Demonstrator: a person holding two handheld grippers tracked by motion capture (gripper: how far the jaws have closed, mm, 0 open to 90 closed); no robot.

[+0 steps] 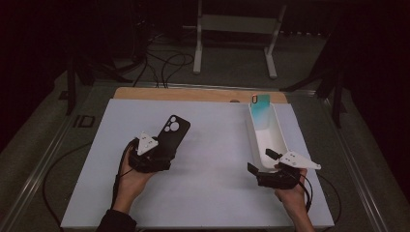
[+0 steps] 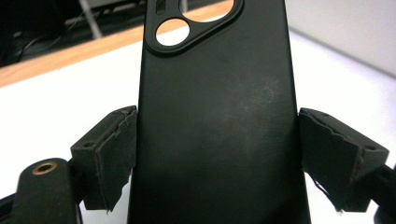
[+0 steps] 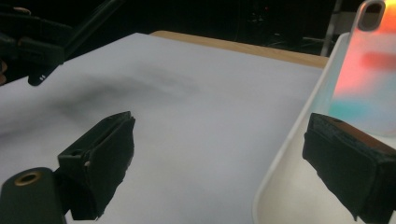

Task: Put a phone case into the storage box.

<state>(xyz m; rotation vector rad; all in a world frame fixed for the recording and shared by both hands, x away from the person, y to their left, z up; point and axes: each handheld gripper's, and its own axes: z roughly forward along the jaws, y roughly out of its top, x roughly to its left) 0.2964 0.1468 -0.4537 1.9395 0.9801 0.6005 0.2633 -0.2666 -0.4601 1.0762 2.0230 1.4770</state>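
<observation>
Clamped by its long edges in the left tool (image 1: 153, 155) above the white table (image 1: 208, 193), black phone case (image 2: 217, 121) mid-carry, likely bound for the white tray (image 1: 278, 145) holding a teal phone (image 1: 260, 107); right tool (image 1: 263, 162) gaping, straddling the tray's near wall.

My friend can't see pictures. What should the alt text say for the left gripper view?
A black phone case stands between the left gripper's two black pads, which press its long edges. Round camera holes sit near its top, and behind it are a white table and its wooden edge.
</observation>
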